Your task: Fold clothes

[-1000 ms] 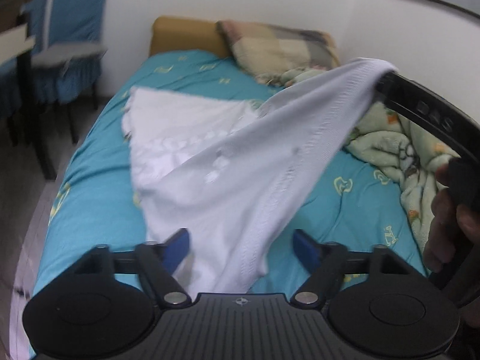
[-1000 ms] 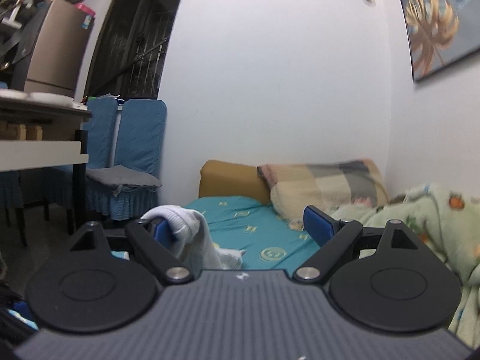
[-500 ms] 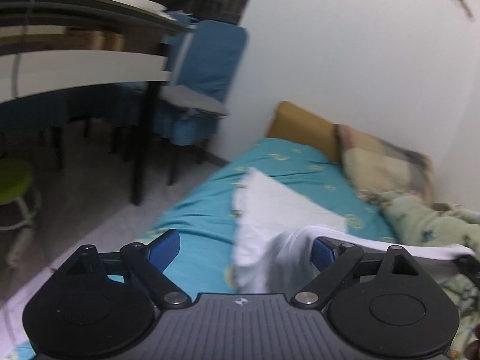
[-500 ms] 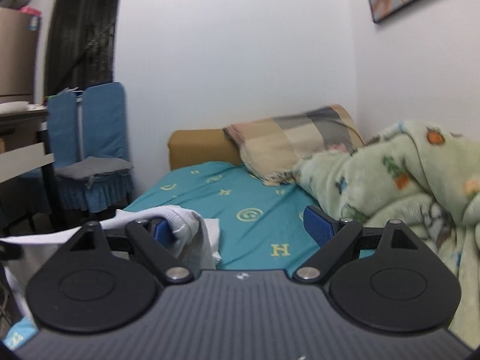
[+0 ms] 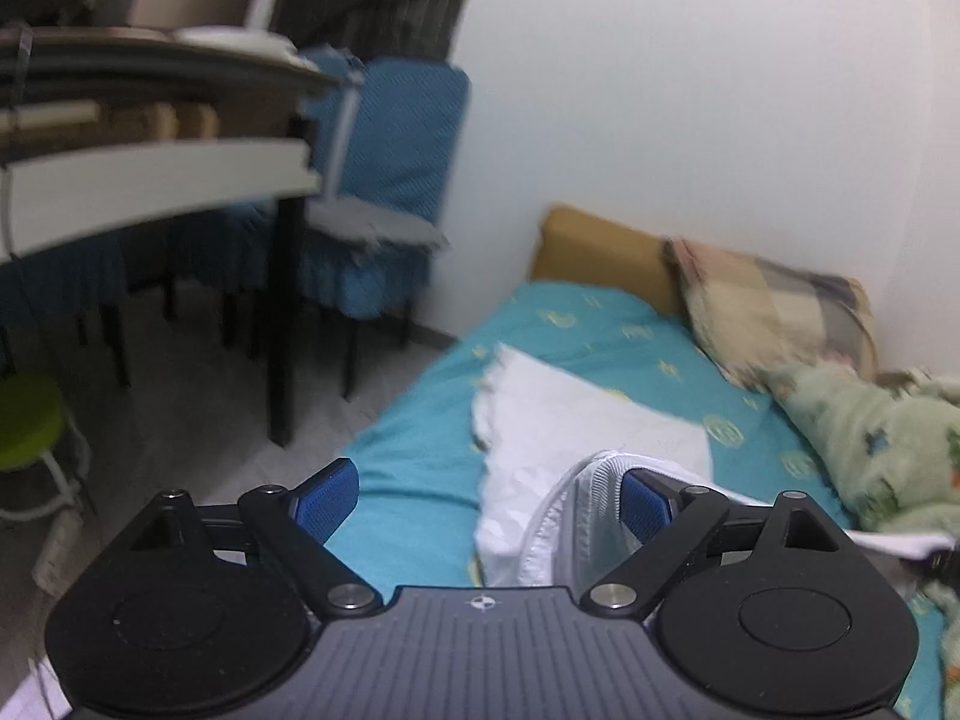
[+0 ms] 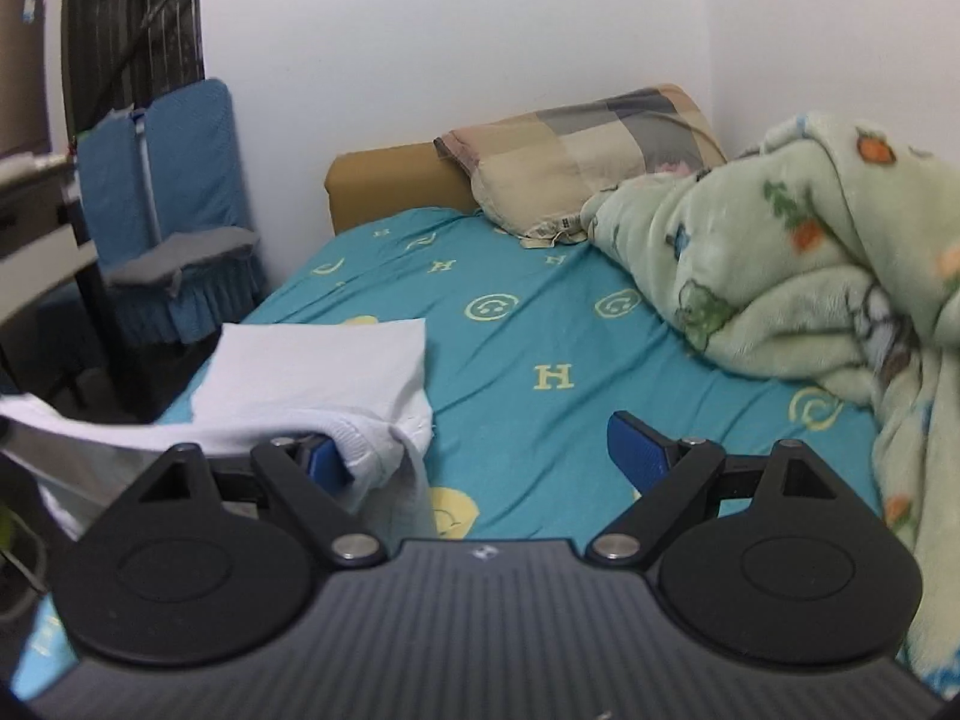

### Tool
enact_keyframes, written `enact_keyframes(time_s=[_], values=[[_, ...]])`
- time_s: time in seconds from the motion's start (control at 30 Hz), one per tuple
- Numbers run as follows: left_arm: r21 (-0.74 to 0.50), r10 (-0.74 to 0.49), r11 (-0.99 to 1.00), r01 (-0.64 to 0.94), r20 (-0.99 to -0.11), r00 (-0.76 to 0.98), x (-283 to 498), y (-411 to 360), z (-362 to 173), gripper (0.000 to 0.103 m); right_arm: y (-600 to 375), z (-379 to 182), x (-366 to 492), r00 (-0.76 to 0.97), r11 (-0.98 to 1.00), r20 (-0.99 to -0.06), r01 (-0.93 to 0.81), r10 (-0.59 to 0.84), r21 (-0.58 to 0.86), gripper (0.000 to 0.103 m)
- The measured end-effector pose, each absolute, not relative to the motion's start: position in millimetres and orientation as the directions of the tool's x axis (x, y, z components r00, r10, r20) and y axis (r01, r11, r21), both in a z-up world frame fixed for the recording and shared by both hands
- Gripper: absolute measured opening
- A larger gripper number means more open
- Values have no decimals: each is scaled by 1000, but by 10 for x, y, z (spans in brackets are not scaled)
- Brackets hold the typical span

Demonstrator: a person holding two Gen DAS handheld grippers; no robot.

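A white garment (image 5: 576, 420) lies partly spread on the teal bed sheet (image 5: 420, 468); it also shows in the right wrist view (image 6: 312, 372). My left gripper (image 5: 486, 495) stands open, and a hem of the garment (image 5: 585, 510) hangs over its right finger (image 5: 645, 504). My right gripper (image 6: 480, 450) stands open too, and a bunched edge of the garment (image 6: 378, 450) drapes over its left finger (image 6: 321, 456). The cloth stretches between the two grippers, above the near part of the bed.
A green patterned blanket (image 6: 810, 276) is heaped on the bed's right side, beside a plaid pillow (image 6: 576, 156) and a tan headboard cushion (image 6: 390, 186). Left of the bed stand blue-covered chairs (image 5: 384, 180), a table (image 5: 150, 168) and a green stool (image 5: 27, 420).
Both grippers have swung: the left view turned left toward the table and chairs, the right view tilted down onto the bed. The garment still hangs on one finger of each.
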State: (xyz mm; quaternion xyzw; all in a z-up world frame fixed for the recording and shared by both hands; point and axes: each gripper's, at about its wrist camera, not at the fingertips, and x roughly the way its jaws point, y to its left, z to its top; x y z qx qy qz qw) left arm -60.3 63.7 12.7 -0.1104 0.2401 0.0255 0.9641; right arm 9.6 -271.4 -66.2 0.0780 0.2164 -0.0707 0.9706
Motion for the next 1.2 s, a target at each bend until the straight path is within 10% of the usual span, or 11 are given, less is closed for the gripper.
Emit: enact_keyframes(time_s=[0.27,0.5,0.67,0.93,1.2], values=[[-62,-69,997,40,-622,780,-356,412,-255,90,-2708,-527,-77,937,976,-337,153,-94,153,89],[-63,-172,984,166,-562,809,-529,256,-243,92,-2705,-489,-106,942,975,-320,155,-98,158,89],[71,-7,996,59,-581,814,-446,224,-298,92,-2684,-438,-176,961,978,-262,129,-83,166,89],[-243,69,947,-210,-484,872,-652,968,239,93,-2611,-719,47,919,992,-386,110,-77,63,95],[-249,77,943,-220,-483,872,-898,1019,346,90,-2434,-859,-68,881,982,-435,170,-188,-80,95]])
